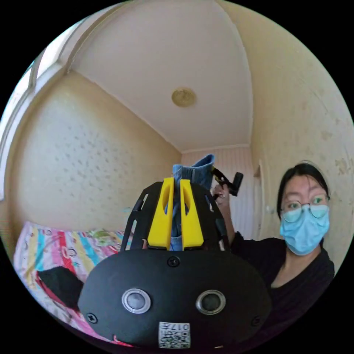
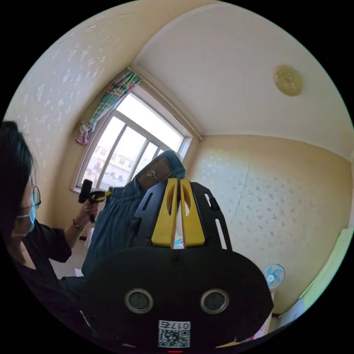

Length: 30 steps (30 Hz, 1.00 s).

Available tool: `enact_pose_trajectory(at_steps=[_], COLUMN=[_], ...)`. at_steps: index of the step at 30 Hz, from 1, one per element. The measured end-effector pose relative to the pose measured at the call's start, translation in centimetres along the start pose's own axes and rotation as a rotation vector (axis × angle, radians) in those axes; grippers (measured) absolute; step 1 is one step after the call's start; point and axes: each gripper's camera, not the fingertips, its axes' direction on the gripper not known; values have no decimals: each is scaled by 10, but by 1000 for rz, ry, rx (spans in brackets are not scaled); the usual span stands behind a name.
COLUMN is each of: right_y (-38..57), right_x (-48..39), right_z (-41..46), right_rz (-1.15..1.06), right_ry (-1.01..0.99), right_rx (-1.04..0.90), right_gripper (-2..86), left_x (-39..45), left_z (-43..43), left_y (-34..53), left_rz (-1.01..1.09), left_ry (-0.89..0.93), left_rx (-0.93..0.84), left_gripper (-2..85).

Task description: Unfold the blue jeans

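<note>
The left gripper (image 1: 176, 184) clamps the blue jeans (image 1: 195, 171), held up toward the ceiling. The right gripper (image 2: 179, 184) pinches their waistband, leather patch (image 2: 152, 175) at eleven o'clock. Farther off, a striped bed (image 1: 66, 250) lies at eight o'clock, and a window (image 2: 125, 147) behind the jeans.

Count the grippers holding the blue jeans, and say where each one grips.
2. The left gripper pinches one end of the jeans; the right gripper seems clamped near the leather waistband patch.
</note>
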Motion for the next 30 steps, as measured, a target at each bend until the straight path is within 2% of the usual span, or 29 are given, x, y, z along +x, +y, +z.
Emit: enact_pose_trajectory(at_steps=[2, 5, 9, 11, 13, 15, 16, 18, 19, 23, 25, 27, 30], right_y=[-23, -20, 18, 56, 112, 188, 238, 313, 365, 550, 609, 644, 655], right_x=[35, 84, 171, 261, 324, 359, 366, 357, 339, 235, 187, 144, 90], right_z=[23, 92, 214, 330, 401, 435, 444, 451, 450, 394, 352, 305, 231], right_rz=[29, 66, 154, 327, 512, 693, 771, 782, 747, 650, 662, 669, 715], right_ry=[22, 107, 168, 243, 252, 209, 111, -67, -129, -193, -222, -237, -227], right_rx=[-55, -192, -354, -473, -559, -572, -521, -512, -578, -923, -1042, -1126, -1123], right_gripper=[6, 7, 10, 16, 24, 36, 39, 41, 42, 58, 68, 76, 85], left_x=[0, -39, -153, -222, -318, -368, -391, -416, -427, -433, -420, -408, -380], left_z=[14, 61, 158, 217, 284, 304, 308, 306, 303, 267, 220, 180, 119], left_y=[-43, -87, -99, -105, -88, -55, -25, 37, 85, 249, 347, 403, 462], left_rz=[85, 71, -9, -23, -93, -172, -206, -234, -244, -226, -268, -403, -651], left_ry=[-100, -206, -381, -485, -536, -570, -550, -478, -438, -456, -505, -461, -391], left_rx=[-33, -146, -293, -387, -550, -588, -572, -593, -659, -975, -1117, -1152, -1053], left_gripper=[31, 31, 35, 41, 56, 65, 67, 68, 68, 70, 76, 83, 96])
